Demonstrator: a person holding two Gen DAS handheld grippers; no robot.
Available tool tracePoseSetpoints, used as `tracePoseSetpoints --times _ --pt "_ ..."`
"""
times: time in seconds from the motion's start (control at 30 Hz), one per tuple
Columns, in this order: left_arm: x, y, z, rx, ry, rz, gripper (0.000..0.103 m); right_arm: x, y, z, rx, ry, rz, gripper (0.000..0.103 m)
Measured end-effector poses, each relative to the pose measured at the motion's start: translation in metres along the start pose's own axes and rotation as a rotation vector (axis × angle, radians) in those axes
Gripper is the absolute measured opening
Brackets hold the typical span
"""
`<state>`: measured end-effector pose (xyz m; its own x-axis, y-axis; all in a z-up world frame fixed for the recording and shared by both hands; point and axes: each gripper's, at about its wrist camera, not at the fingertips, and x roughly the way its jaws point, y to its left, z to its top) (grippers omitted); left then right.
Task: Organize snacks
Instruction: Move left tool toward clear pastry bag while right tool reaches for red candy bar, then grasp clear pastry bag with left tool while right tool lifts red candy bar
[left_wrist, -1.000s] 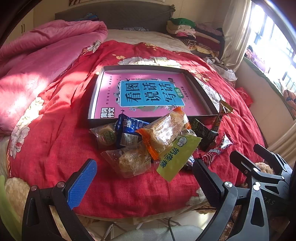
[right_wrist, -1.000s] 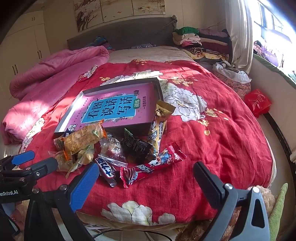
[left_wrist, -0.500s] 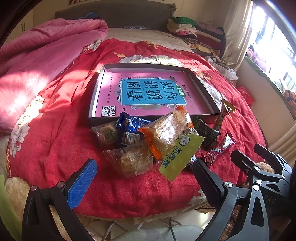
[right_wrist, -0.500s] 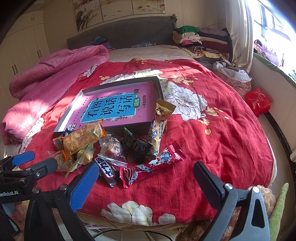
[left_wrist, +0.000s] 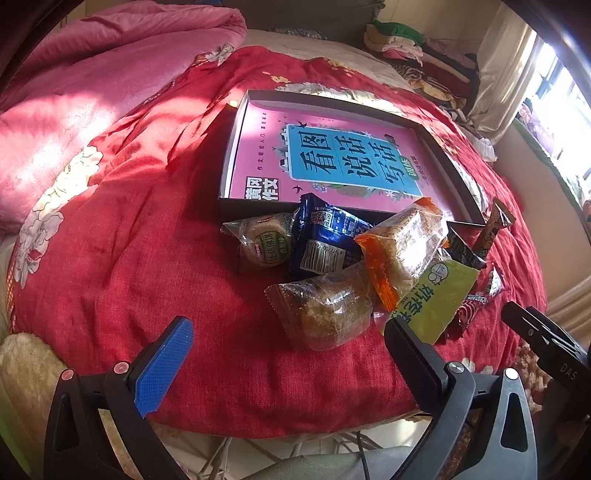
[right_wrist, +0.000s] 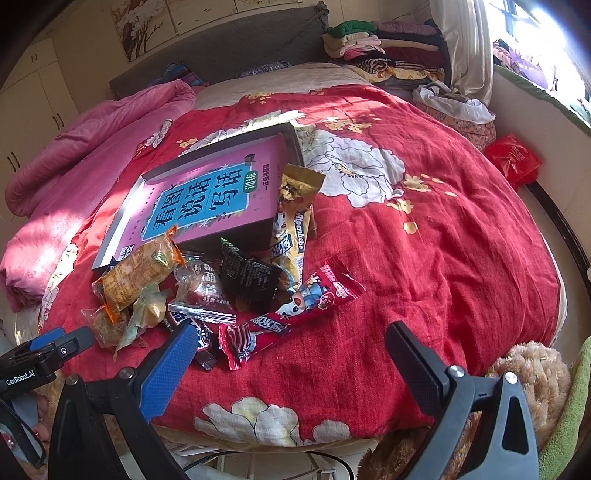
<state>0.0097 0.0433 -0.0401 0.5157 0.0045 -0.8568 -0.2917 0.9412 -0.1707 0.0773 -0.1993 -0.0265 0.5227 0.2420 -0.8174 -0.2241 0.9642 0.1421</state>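
Snacks (left_wrist: 332, 266) still piled by box (left_wrist: 236, 147), none moved; L gripper (left_wrist: 288, 354) brought closer, R gripper (right_wrist: 291, 354) unmoved, both wide, empty: sorting not begun.

A shallow box (left_wrist: 236, 147) sat at the centre of the left wrist frame on the bedspread (left_wrist: 129, 258), with a book (left_wrist: 343, 158) lying flat inside it. Below the box's lower edge a heap of snack packets (left_wrist: 332, 258) spread to the right, some leaning on that edge, and a clear-wrapped cake (left_wrist: 325, 306) lay lowest in the heap. A rolled quilt (left_wrist: 92, 74) filled the upper left, folded clothes (left_wrist: 413, 48) sat at the upper right, and in the right wrist frame a long candy bar (right_wrist: 288, 317) lay lower right of the heap.
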Motion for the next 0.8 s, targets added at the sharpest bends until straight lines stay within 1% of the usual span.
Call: tracePoseSetpoints --times 0.03,0.07,0.17,0.2,0.23,0.27,0.3,0.4,0.47,0.5,0.53,0.57,0.6,0.73,0.77,0.8 --pt "0.004 -0.002 0.0 -0.003 0.029 -0.008 0.102 0.003 -0.001 0.0 0.005 0.013 -0.002 0.103" --pt "0.007 -0.004 0.0 0.0 0.041 -0.014 0.1 0.007 -0.003 0.0 0.011 0.023 -0.001 0.103" --pt "0.015 -0.01 0.001 0.017 0.056 -0.022 0.096 0.013 -0.007 -0.001 0.035 0.047 0.003 0.103" --pt "0.019 -0.012 0.002 0.017 0.06 -0.039 0.094 0.015 -0.009 -0.001 0.046 0.054 0.002 0.103" --pt "0.021 -0.013 0.001 0.023 0.063 -0.041 0.093 0.017 -0.012 -0.001 0.059 0.06 0.001 0.103" --pt "0.025 -0.014 0.002 0.024 0.056 -0.055 0.089 0.02 -0.013 -0.001 0.071 0.068 0.003 0.103" --pt "0.027 -0.015 0.002 0.03 0.065 -0.053 0.085 0.022 -0.015 0.0 0.083 0.073 0.004 0.103" --pt "0.032 -0.016 0.003 0.03 0.075 -0.06 0.076 0.03 -0.016 0.002 0.107 0.096 0.008 0.102" --pt "0.033 -0.016 0.003 0.024 0.076 -0.075 0.072 0.038 -0.017 0.003 0.122 0.122 0.011 0.094" --pt "0.033 -0.016 0.003 0.021 0.076 -0.08 0.068 0.041 -0.017 0.004 0.128 0.13 0.019 0.084" --pt "0.032 -0.018 0.003 0.02 0.081 -0.089 0.066 0.044 -0.017 0.005 0.134 0.134 0.032 0.078" --pt "0.032 -0.018 0.003 0.021 0.081 -0.095 0.062 0.046 -0.017 0.006 0.145 0.136 0.045 0.076" --pt "0.031 -0.018 0.003 0.022 0.082 -0.095 0.062 0.047 -0.017 0.007 0.155 0.135 0.059 0.074" --pt "0.031 -0.018 0.004 0.022 0.087 -0.101 0.057 0.053 -0.02 0.01 0.187 0.126 0.094 0.059" --pt "0.031 -0.017 0.004 0.024 0.089 -0.097 0.056 0.055 -0.022 0.011 0.198 0.125 0.104 0.058" --pt "0.031 -0.016 0.004 0.023 0.09 -0.099 0.056 0.056 -0.025 0.012 0.21 0.12 0.114 0.052"
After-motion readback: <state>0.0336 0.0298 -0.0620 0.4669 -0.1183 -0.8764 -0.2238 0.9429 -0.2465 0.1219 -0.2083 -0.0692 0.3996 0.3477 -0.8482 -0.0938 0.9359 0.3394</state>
